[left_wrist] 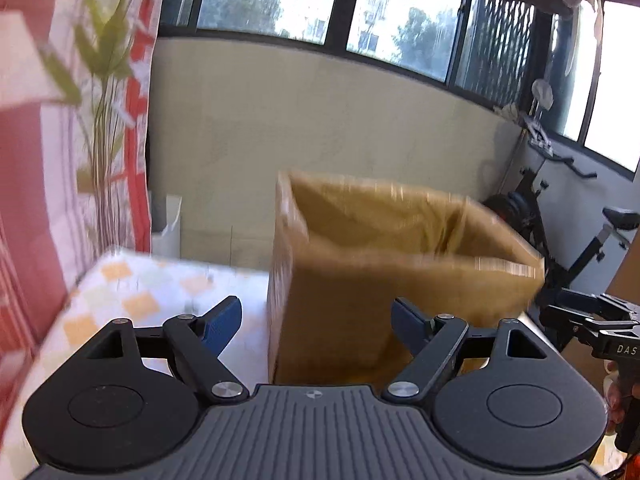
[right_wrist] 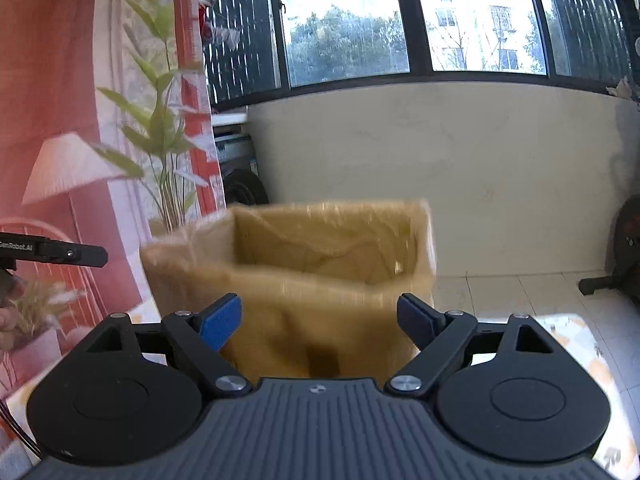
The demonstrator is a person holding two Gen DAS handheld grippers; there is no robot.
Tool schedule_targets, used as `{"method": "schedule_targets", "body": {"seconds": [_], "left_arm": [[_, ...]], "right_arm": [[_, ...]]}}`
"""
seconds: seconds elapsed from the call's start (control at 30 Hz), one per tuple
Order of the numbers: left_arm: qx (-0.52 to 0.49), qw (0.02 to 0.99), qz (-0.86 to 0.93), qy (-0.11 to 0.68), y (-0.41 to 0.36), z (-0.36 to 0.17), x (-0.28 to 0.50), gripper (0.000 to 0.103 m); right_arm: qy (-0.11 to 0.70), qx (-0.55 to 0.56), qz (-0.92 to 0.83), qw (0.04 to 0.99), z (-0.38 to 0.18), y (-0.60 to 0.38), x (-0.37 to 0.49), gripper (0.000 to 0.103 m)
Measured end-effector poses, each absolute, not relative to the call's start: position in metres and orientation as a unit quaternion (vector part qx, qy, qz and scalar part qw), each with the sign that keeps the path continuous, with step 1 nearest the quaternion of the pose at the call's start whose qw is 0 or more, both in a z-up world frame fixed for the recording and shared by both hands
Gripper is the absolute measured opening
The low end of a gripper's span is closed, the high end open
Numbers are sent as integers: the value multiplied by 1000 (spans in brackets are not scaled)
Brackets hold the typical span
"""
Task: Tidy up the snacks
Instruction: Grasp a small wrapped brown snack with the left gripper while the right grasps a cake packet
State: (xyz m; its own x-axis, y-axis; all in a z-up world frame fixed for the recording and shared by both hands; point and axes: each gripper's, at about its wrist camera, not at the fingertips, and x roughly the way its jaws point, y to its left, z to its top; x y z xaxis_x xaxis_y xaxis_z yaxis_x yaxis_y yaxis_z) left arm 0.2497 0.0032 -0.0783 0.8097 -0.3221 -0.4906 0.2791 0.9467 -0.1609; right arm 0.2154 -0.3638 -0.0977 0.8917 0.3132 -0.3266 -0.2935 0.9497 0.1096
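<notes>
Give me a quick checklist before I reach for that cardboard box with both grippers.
1. Left gripper open, nothing in it: ok.
2. Right gripper open, nothing in it: ok.
3. Box upright, top open: ok.
4. Box on the checked tablecloth: ok.
5. Snacks in view: not ok, none seen.
6. Box contents: cannot tell, the picture is blurred.

Left gripper [left_wrist: 318,326] and right gripper [right_wrist: 320,324] both hold their jaws wide apart, empty.
</notes>
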Motion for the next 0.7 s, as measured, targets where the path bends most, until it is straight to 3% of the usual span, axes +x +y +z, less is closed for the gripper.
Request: {"method": "schedule_targets", "body": {"seconds": [0.23,0.33,0.4,0.7], "left_arm": [[-53,934,-132,329,2,-140,232,82],[-57,927,-110,354,13,-161,230,70],[-59,919,-106,376,22,-173,230,55],[-45,898,-109,425,19,-209,214,46]], "right_arm": [[213,4,160,964,-147,-357,192,75],[229,-4,160,960,-166,-354,188,69],[236,-16,160,958,-180,-352,185,66],[258,-3,138,956,-217,-356,189,52]]}}
